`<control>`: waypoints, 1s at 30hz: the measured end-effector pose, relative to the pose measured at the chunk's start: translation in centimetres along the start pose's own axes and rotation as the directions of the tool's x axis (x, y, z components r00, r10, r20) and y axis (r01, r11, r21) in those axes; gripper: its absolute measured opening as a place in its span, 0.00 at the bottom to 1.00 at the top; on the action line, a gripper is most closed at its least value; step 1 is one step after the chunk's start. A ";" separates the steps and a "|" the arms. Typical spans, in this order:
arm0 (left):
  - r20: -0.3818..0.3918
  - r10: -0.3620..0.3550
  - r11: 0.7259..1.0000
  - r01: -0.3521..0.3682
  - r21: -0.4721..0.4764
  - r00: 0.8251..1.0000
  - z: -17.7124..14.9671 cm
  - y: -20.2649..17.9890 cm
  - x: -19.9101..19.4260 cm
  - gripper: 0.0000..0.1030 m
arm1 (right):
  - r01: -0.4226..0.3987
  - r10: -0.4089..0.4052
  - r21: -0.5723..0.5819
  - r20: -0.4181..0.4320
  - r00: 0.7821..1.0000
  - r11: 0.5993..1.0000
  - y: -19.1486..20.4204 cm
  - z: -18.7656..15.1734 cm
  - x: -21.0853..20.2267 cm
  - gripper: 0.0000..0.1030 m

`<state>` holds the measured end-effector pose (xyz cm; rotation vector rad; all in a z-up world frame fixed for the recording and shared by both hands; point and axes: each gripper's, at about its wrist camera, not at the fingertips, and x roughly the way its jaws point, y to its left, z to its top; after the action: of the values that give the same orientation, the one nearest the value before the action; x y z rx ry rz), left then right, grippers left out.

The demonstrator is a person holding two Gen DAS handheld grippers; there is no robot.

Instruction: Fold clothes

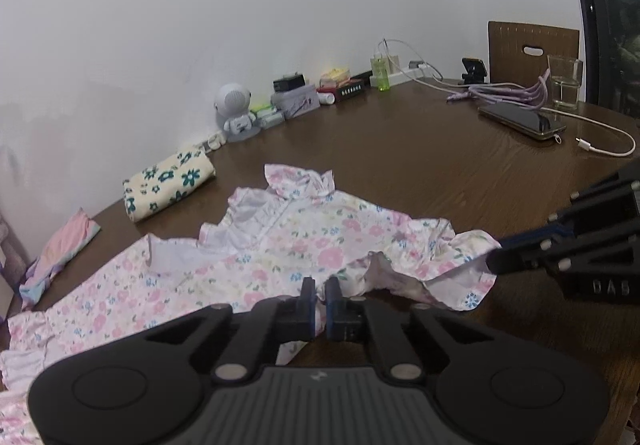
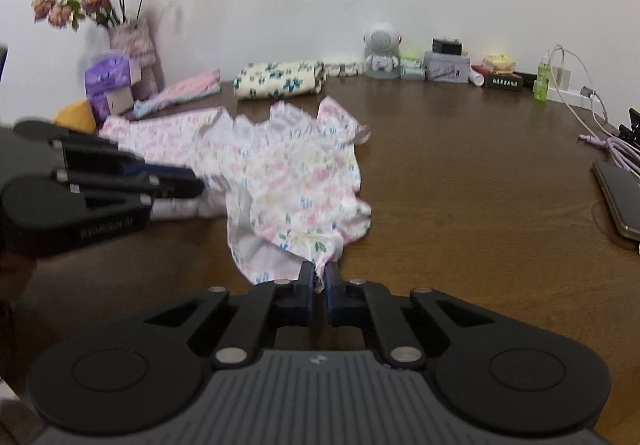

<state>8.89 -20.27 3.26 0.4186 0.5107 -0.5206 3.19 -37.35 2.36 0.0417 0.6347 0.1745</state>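
Dress point(image 1: 304, 241) with pink flowers spread flat on brown table point(image 1: 420, 149), left gripper point(image 1: 319, 289) pinched on its near edge at 6 o'clock, right gripper point(image 2: 319, 272) pinched on its frilly hem, folded cloth point(image 1: 168, 183) at 10 o'clock by wall.

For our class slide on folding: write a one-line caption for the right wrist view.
Right tool and left tool pinch the floral garment on the brown table.

A white dress point(image 1: 304, 241) with pink and blue flowers and ruffled edges lies rumpled, partly spread on the brown table, its near hem bunched.
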 end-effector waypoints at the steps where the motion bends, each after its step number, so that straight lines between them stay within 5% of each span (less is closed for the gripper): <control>1: 0.004 0.001 1.000 -0.001 -0.001 1.000 0.1 0.1 0.0 0.03 | -0.002 0.002 0.004 0.009 1.000 1.000 -0.1 0.5 0.0 0.05; 15: -0.088 0.001 0.987 -0.015 -0.161 0.996 1.4 3.2 3.7 0.02 | 0.009 -0.009 0.102 -0.003 1.000 0.995 -2.7 6.4 4.4 0.05; 30: -0.148 -0.030 0.971 -0.006 -0.240 0.988 0.6 4.5 7.0 0.02 | 0.029 -0.019 0.121 -0.082 0.996 0.992 -4.1 7.9 10.0 0.05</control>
<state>16.91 -19.56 0.96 0.2240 0.7144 -0.4341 16.40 -39.47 2.42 0.1457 0.7261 0.1143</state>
